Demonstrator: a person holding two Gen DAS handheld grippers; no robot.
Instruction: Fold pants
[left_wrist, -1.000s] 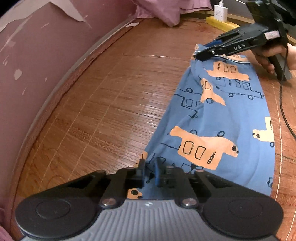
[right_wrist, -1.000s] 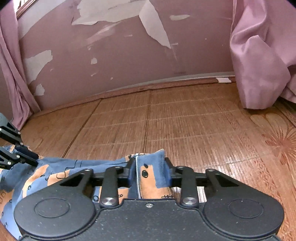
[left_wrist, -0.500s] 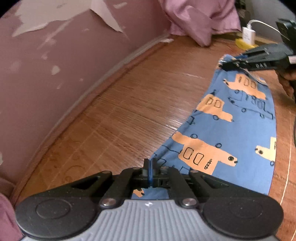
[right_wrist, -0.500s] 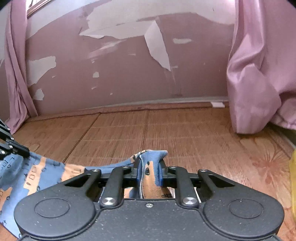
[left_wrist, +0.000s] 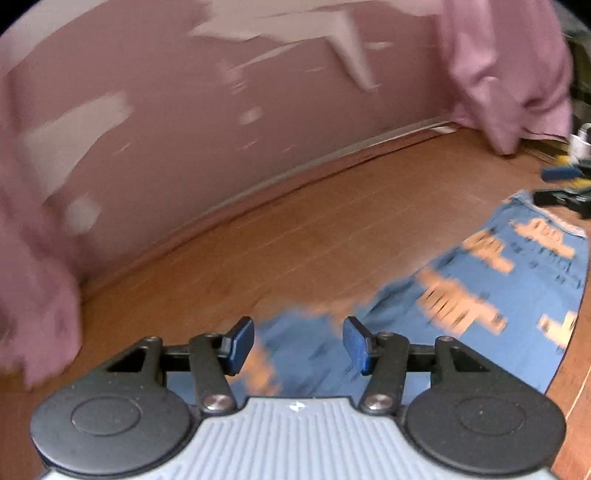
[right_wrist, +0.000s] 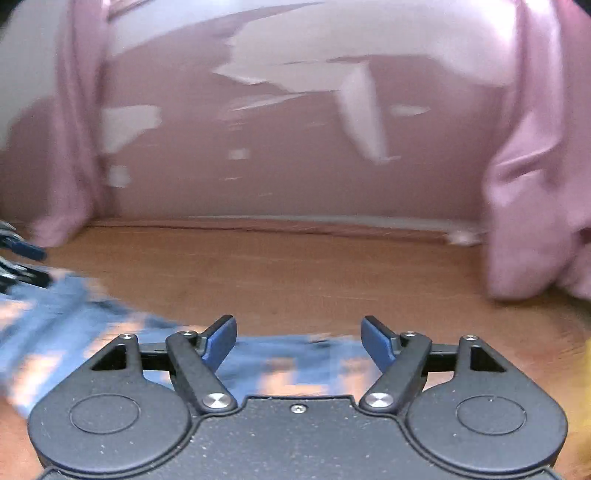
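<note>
both tools spread wide, nothing between the fingers. left tool (left_wrist: 298, 345) hanging just above the near end of the pants (left_wrist: 491, 295), blue pads apart with cloth showing in the gap below but not pinched. right tool (right_wrist: 298, 341) likewise parted over the other end, blue cloth (right_wrist: 288, 360) lying flat beneath it. in the left view, tips of the right tool visible at the far right edge, beside the far corner of the pants; in the right view, tips of the left tool visible at the far left edge, by the cloth.

pants spread in 1 long blue strip with orange print across the wooden floor (left_wrist: 295, 236), well apart from the peeling pink wall (left_wrist: 184, 129) and the pink curtain (right_wrist: 528, 184). no raised edge or lifted corner to be made out, though motion blur hides seams and layers; cannot tell how many layers lie stacked.

probably a laying-down step: 2 ends held 1 per tool to keep the strip taut and straight, then let go so the cloth settles without bunching. lengthwise fold seemingly done, judging by the narrow strip; crosswise fold likely left. next grasp probably calling for a clean pinch at 1 end's corners, low enough to catch every layer. risk: thin limp cloth slipping or catching only the top layer.
</note>
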